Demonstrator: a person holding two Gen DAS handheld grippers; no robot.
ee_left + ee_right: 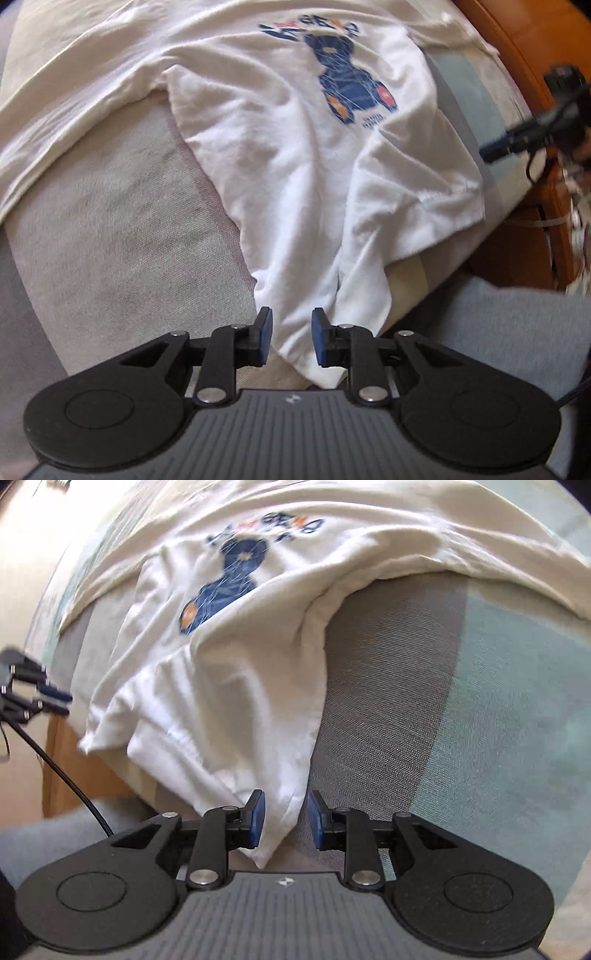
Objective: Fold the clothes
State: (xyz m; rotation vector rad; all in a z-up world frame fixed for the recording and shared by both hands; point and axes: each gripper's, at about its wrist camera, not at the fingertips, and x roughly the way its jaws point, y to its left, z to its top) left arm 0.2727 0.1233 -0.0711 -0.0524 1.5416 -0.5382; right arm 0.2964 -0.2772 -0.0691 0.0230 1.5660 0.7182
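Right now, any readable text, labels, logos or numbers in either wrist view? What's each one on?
None can be quoted.
White T-shirt: blue and red lettering above the bear print, upside down and blurred, unreadable.
Small line under the bear: too small.
Left gripper body: small white emblem, no letters.
Right gripper body: same emblem, no letters.

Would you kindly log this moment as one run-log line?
stage: pre-grasp | left gripper: open, straddling T-shirt hem | right gripper: open, at hem corner | surface: bed
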